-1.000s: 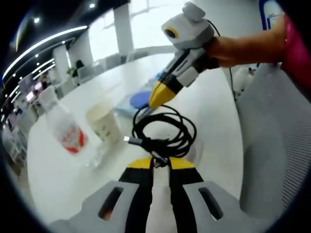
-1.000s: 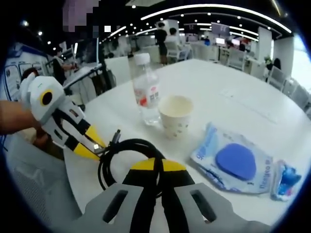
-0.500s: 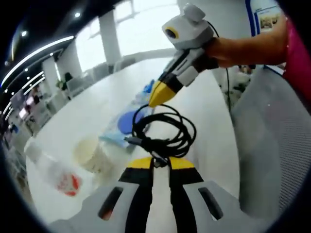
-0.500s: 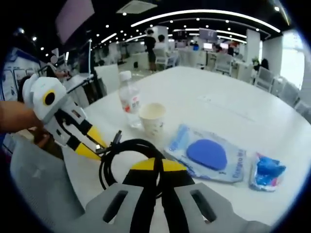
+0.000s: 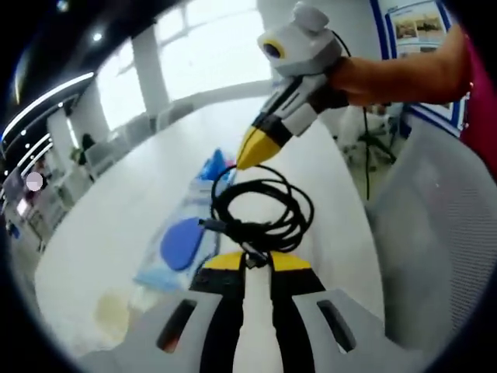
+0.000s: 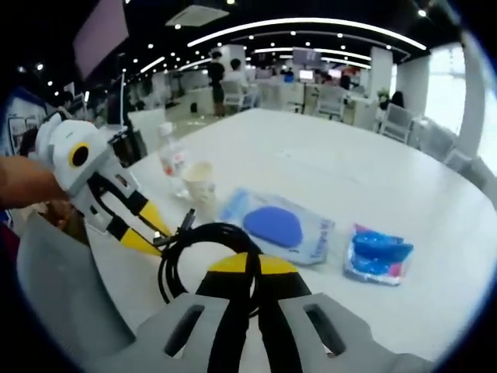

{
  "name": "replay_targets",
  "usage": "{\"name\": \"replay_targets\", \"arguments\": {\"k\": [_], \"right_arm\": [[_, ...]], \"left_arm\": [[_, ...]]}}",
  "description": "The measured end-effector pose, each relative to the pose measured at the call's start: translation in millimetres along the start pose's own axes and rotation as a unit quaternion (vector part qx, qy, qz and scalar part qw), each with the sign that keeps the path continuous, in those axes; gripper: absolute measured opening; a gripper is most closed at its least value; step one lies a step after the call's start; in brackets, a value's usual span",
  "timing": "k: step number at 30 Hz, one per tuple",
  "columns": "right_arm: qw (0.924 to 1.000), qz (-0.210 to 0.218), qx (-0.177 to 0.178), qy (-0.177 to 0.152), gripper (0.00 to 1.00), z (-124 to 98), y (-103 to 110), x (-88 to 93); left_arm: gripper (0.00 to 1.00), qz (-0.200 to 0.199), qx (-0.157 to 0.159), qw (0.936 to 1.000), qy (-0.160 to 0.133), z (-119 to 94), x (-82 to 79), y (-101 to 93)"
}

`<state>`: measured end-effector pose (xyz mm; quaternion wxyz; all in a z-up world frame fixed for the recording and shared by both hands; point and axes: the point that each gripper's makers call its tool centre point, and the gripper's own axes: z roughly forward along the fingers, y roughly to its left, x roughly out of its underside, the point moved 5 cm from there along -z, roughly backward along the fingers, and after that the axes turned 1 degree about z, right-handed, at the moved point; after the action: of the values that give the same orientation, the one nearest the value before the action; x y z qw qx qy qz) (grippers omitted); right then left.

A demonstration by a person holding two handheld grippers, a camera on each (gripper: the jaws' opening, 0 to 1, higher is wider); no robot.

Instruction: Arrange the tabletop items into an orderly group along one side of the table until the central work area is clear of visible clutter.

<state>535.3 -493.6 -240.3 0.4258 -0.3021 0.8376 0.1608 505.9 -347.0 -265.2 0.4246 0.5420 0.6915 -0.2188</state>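
Both tools [image 5: 257, 262] [image 6: 250, 266] on coiled cable [image 5: 262, 211]

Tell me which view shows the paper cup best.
Right gripper view: the paper cup stands sharp and whole on the table, by the water bottle. In the left gripper view the cup is a pale blur at the lower left edge, its rim hard to make out.

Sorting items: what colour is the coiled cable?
Black coiled cable, clearest in the left gripper view.
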Motion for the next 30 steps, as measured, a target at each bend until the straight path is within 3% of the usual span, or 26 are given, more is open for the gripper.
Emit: {"name": "replay_targets", "arguments": {"k": [15, 30], "right_arm": [[0.9988, 0.021, 0.043, 0.007, 0.01, -33, -55, 21.7], [0.9979, 0.033, 0.052, 0.020, 0.01, -32, -86, 35.7]], "left_arm": [[0.08, 0.001, 0.033, 0.9994, -0.011, 64, -35.3, -6.2], [0.08, -0.015, 0.043, 0.9989, -0.004, 103, -37.7, -5.2]]}}
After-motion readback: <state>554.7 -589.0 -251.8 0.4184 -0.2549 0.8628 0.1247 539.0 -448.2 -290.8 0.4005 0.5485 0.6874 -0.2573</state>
